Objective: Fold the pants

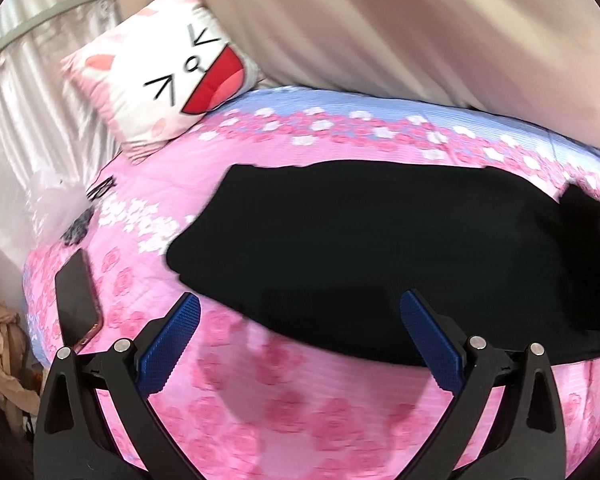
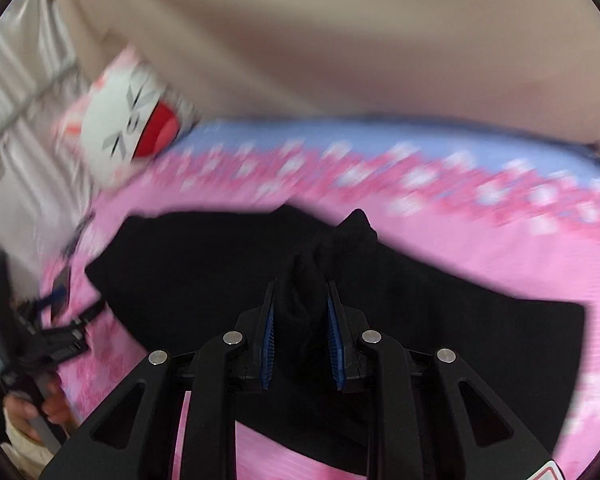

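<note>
Right gripper (image 2: pixel 300 300) angles down, pinching a bunched fold of black pants (image 2: pixel 420 340); left gripper (image 1: pixel 300 316) tilts down over the bedspread (image 1: pixel 260 400), jaws wide, empty.

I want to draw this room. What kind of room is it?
Most likely a bedroom. There is a bed with a pink flowered bedspread, a cat-face pillow near the curtain, and black pants spread on the bed for folding.

Bright, even daylight; soft shadows only. Strong fisheye curvature and dark vignetting at edges. Heavy motion blur in right wrist view; mild blur in left wrist view.
</note>
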Motion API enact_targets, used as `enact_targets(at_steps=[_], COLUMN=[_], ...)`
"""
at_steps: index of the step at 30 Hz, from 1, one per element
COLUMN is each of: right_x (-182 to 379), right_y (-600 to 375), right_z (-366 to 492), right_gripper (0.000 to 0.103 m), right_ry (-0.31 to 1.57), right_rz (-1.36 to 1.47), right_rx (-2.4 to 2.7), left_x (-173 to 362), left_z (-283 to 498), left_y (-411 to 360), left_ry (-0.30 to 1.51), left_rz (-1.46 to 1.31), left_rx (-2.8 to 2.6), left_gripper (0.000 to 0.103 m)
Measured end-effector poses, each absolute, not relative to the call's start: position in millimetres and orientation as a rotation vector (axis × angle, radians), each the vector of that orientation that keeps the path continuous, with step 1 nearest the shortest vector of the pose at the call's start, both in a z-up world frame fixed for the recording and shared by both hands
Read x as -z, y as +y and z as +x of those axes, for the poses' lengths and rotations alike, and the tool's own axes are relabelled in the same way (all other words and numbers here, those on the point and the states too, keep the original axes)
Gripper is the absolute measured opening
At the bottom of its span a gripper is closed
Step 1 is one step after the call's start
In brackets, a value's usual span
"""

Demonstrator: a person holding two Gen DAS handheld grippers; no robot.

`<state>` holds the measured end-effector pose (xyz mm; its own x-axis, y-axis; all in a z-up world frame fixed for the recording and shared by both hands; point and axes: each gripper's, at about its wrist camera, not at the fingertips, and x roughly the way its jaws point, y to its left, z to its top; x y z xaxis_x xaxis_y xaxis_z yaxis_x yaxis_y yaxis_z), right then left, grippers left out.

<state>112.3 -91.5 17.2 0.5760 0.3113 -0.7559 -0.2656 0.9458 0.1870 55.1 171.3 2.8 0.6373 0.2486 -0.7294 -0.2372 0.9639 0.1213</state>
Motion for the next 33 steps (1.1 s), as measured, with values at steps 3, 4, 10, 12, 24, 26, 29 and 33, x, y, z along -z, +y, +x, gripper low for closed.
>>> enact_targets(at_steps=[3,4,10,12,24,26,29,33], right_x=[25.1,37.1,13.1,0.6,29.8,16.1,16.5,29.4], right_y=[-59.3,-52.7,-73.1,-81.5,-80.5,-81.3,-71.2,-69.5], right_z=[116.4,113.8,88.2,75.8,84.4,76.4,77.8,77.1], right_gripper=[0.023,0.027,0.043,0.043,0.026,0.027,0.027,0.027], right_ry=[0.971,0.978,0.943,0.916,0.974,0.937,0.932,0.939], right_rz=[-0.012,-0.026,0.069,0.073,0.016,0.067,0.008,-0.038], right_rx=[-0.324,-0.311,-0.34,-0.312,-0.186,-0.203,-0.203,-0.148], left_x=[1.6,3.4,9.8,12.2,16.1,15.4,17.3,15.7], left_z=[52.7,52.5,56.8,59.5,59.0,57.1,60.8,63.1], left_y=[191.5,197.0,202.6,201.3,194.1,193.2,191.0,187.4], left_ry=[0.845,0.847,0.856,0.86,0.896,0.888,0.897,0.895], left_rz=[0.001,-0.006,-0.021,-0.027,-0.094,-0.081,-0.084,-0.071], left_rx=[-0.283,-0.282,-0.245,-0.23,-0.158,-0.164,-0.166,-0.175], left_gripper=[0.098,0.098,0.098,0.098,0.098,0.098,0.098,0.098])
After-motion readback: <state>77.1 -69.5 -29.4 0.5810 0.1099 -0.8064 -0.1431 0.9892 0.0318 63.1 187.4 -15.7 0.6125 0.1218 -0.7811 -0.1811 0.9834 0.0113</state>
